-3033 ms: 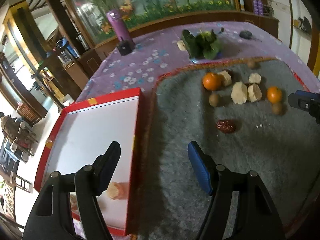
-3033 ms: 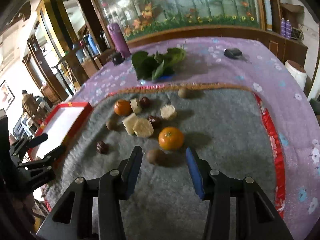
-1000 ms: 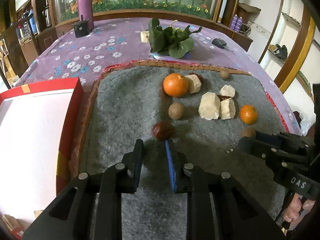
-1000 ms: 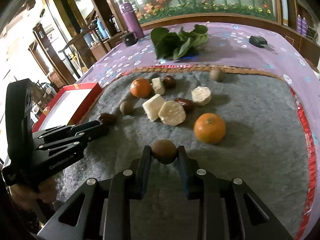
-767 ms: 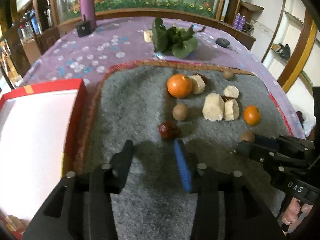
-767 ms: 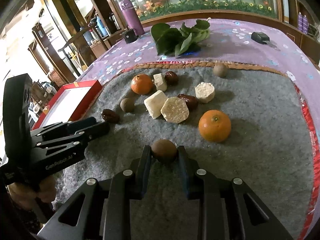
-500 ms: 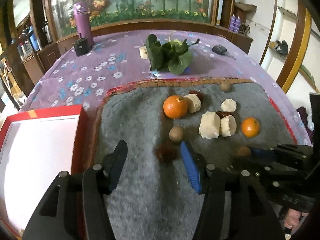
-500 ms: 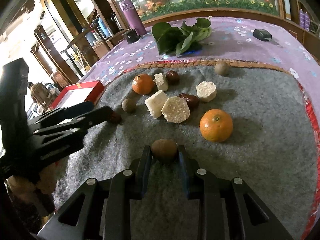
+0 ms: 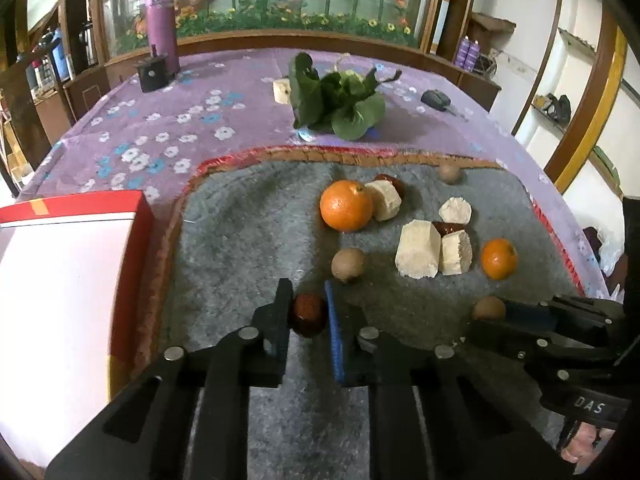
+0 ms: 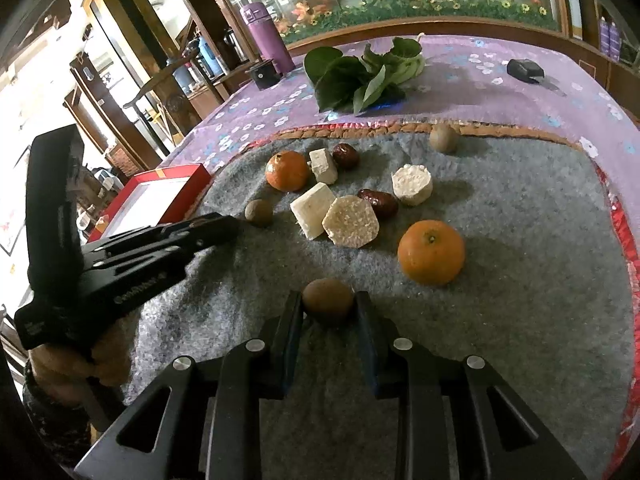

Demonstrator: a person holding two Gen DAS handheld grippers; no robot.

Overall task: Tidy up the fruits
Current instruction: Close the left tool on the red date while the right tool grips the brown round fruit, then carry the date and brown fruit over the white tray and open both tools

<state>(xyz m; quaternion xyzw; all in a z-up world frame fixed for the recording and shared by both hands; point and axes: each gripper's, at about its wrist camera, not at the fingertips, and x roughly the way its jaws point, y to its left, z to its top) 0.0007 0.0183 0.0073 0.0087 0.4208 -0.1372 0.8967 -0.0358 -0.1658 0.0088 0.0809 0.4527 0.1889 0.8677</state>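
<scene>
A dark red jujube (image 9: 307, 314) is held between the pads of the left gripper (image 9: 307, 320), whose jaws have just been closing and are now clamped on it, low over the grey felt mat (image 9: 248, 248). A small brown round fruit (image 10: 328, 300), apparently a longan, is likewise pinched by the narrowly set right gripper (image 10: 329, 314), near the mat's front edge. The red-rimmed box (image 9: 60, 264), judged to be the destination, lies to the left of the mat, so the jujube is nearer to it and the left hand is better placed for the first drop; a carry leftward over the box's rim would be called for. Two mandarins (image 9: 346, 206), several pale cut chunks (image 9: 418, 255), another jujube (image 10: 378, 203) and two more longans (image 9: 348, 264) are left on the mat beyond the grippers.
</scene>
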